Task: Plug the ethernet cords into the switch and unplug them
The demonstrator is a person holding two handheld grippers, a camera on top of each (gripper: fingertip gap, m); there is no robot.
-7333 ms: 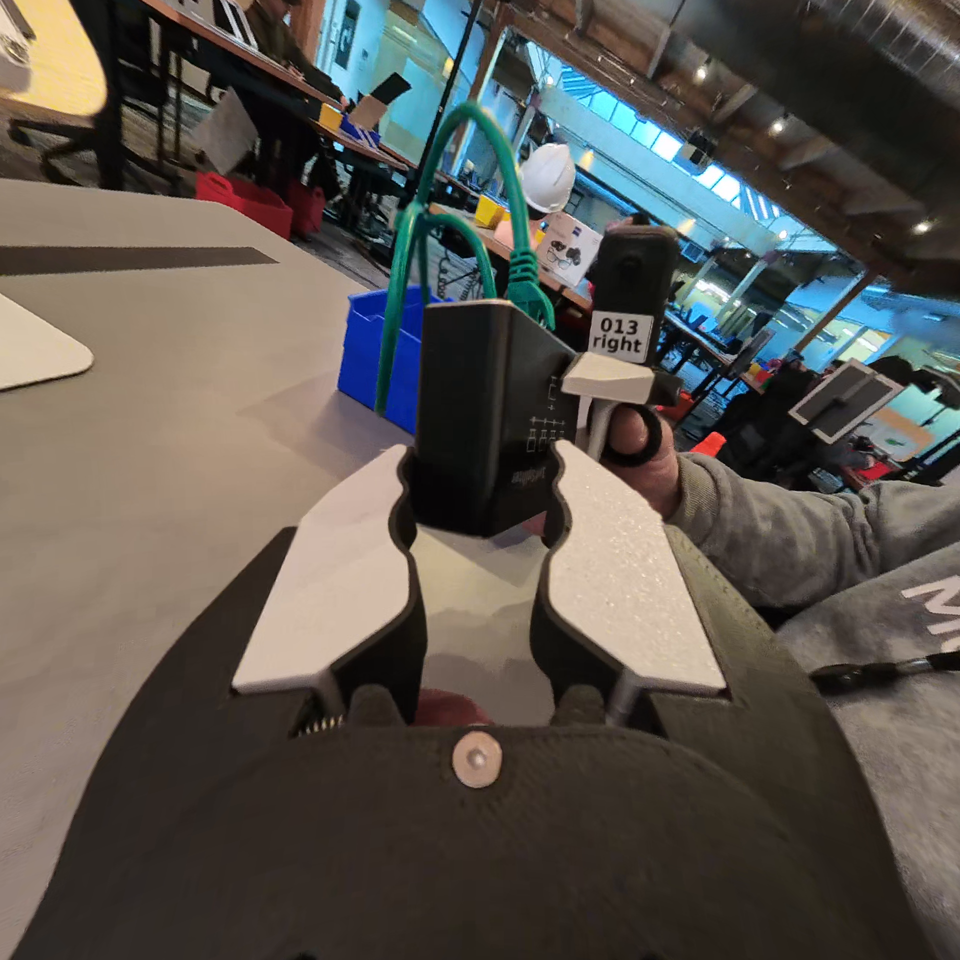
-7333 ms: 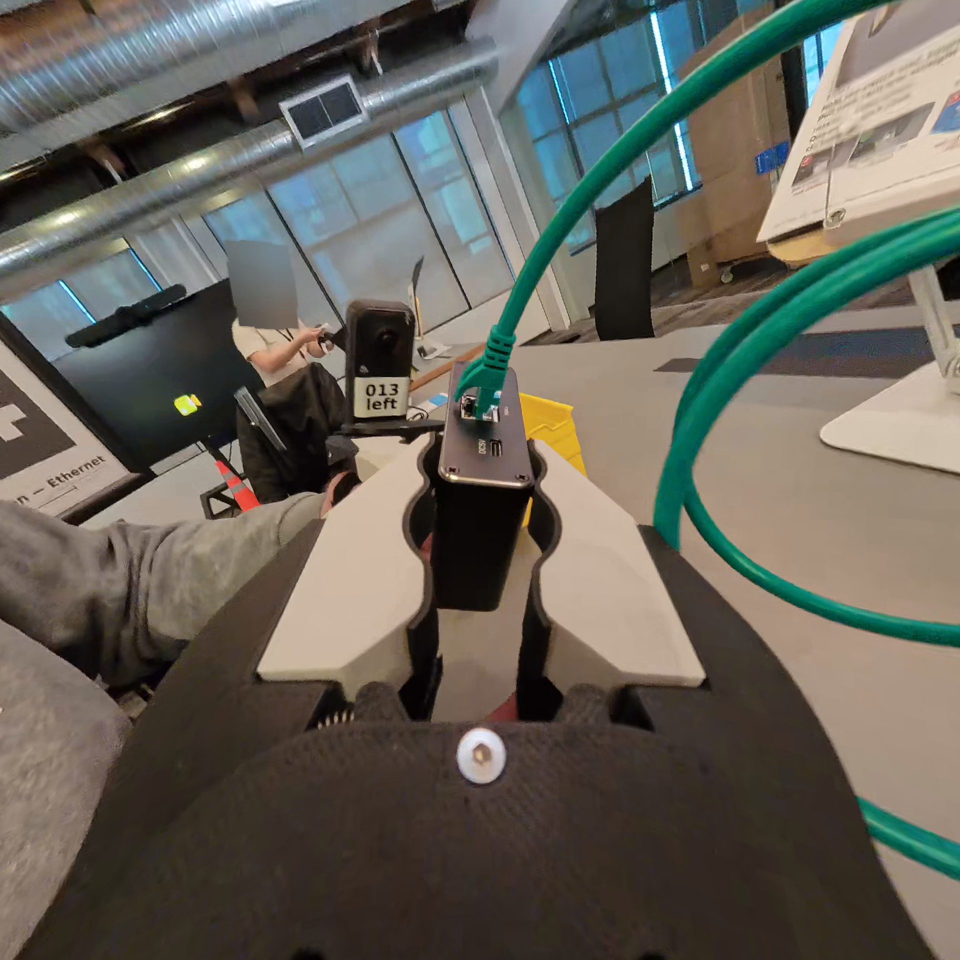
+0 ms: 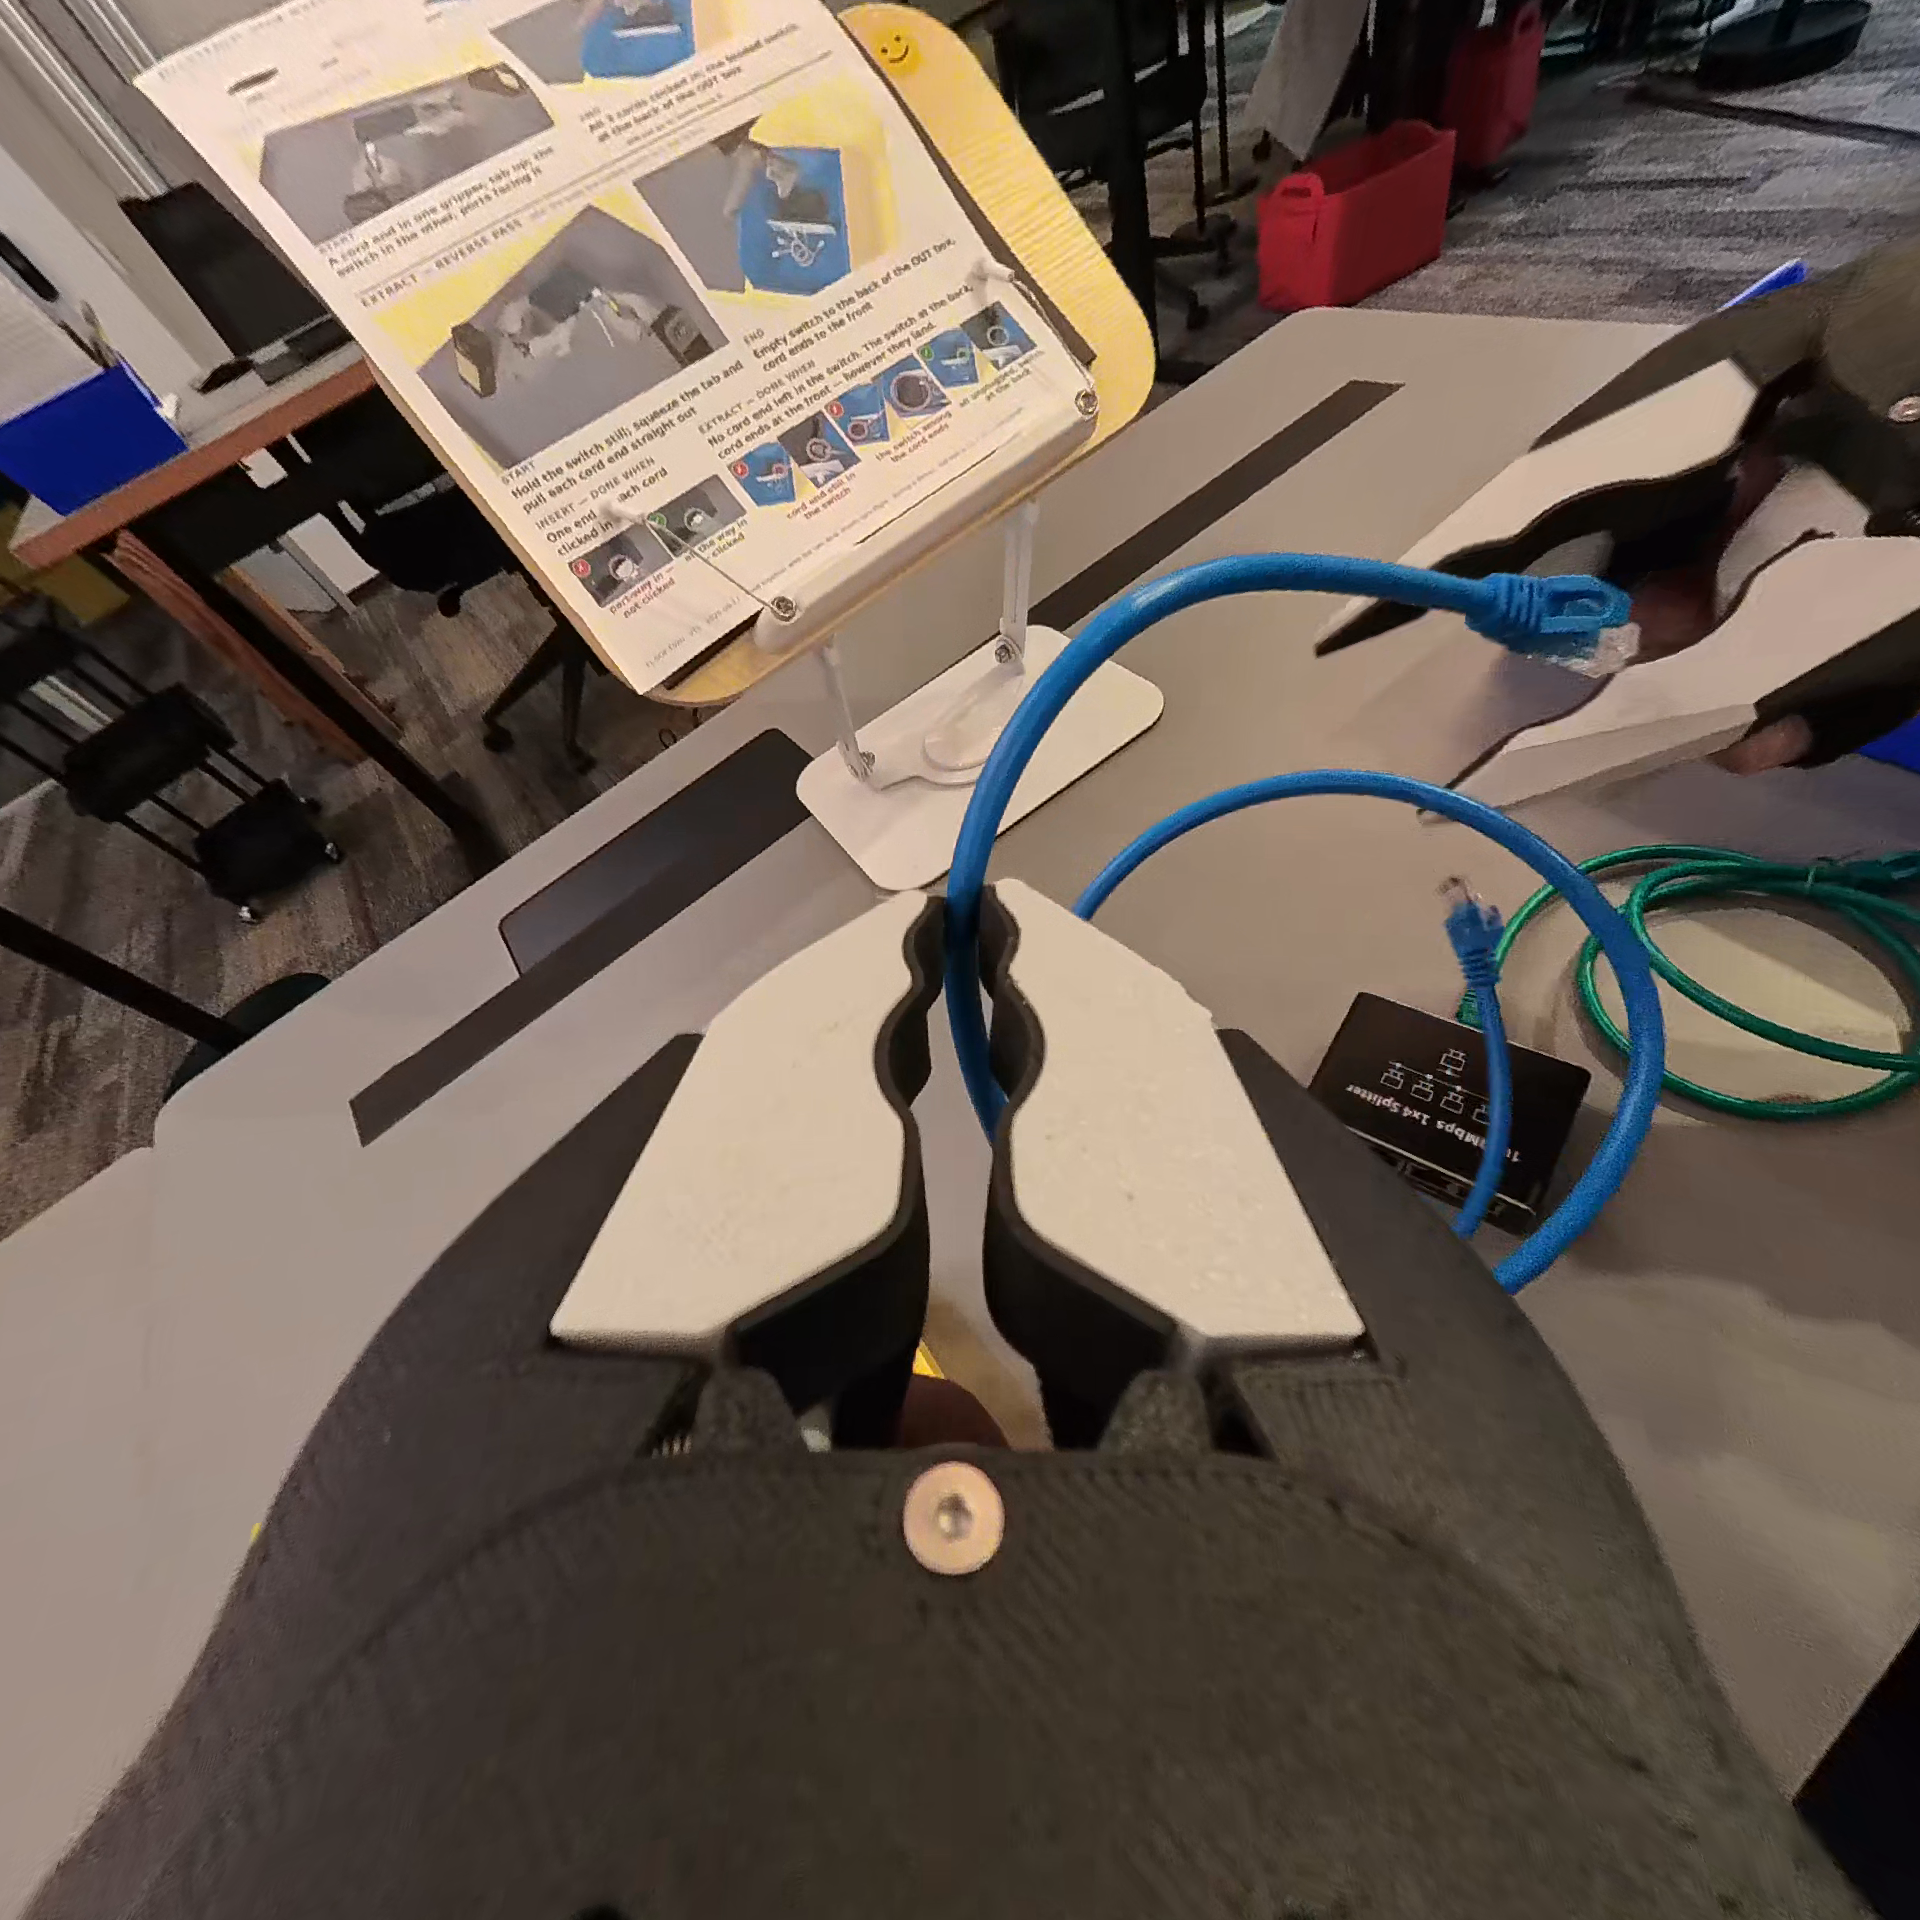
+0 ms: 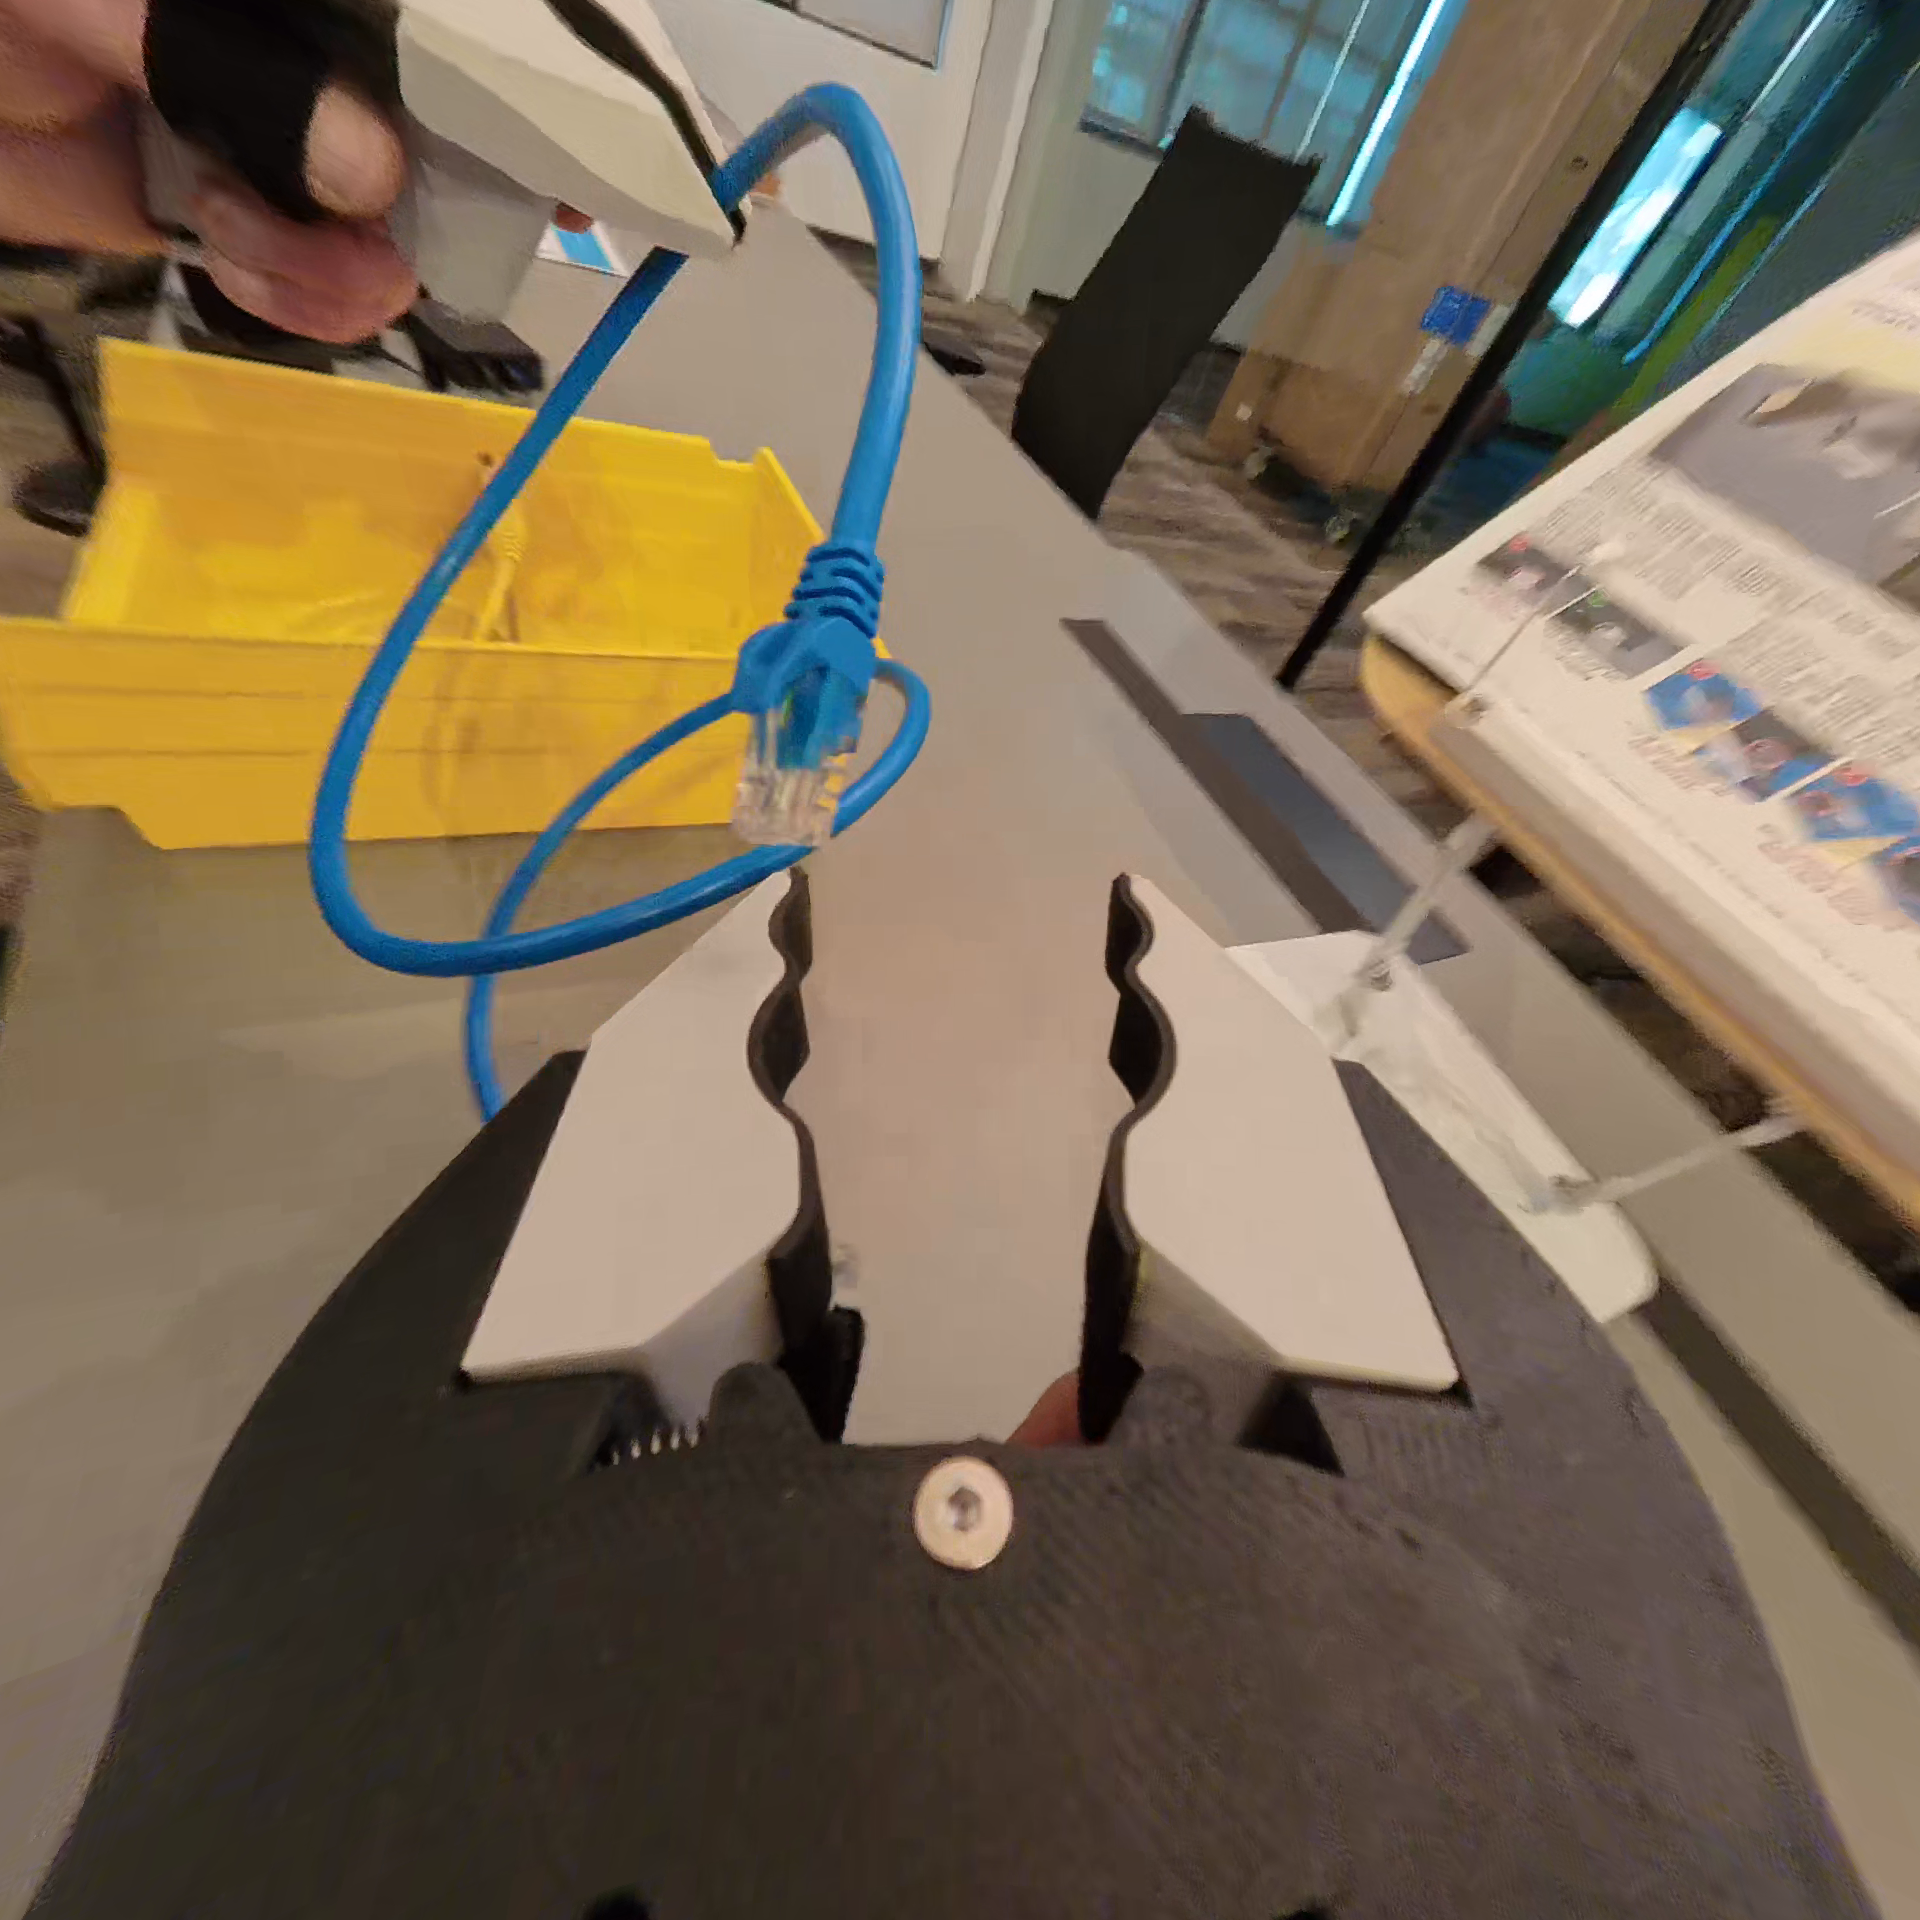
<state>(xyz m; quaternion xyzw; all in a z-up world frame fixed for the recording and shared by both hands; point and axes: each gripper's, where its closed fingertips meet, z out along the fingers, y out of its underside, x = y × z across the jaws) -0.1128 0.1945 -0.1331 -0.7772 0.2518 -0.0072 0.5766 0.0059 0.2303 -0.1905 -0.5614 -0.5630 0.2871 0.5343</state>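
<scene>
Clamped between the nearly closed fingers of the left gripper (image 3: pixel 964 925), a blue cord (image 3: pixel 977 821) is held up off the grey table (image 3: pixel 312 1195), pinched near the fingertips. From that grip the cord is seen arcing upward and to the right, its blue-booted plug (image 3: pixel 1548 615) hanging in the air between the two white fingers of the right gripper (image 3: pixel 1538 686), though contact there cannot be told. In the right wrist view the same plug (image 4: pixel 800 717) dangles just ahead of that gripper (image 4: pixel 956 894), whose fingers are spread wide with nothing between them; the plug sits slightly left of the gap and just beyond the left fingertip.

A second loop of the cord is carried down past the left gripper's right side, its other plug (image 3: pixel 1467 914) pointing up above the switch (image 3: pixel 1449 1107). The switch, a flat black box with white printing and a diagram on top, lies on the table to the right of the left gripper, no cord seen plugged in. Beyond it a green cord (image 3: pixel 1745 997) is coiled on the table.

Farther back, a printed instruction sheet on a white stand (image 3: pixel 977 717) is propped up, and a yellow bin (image 4: pixel 364 582) is seen at the table's far left edge.
</scene>
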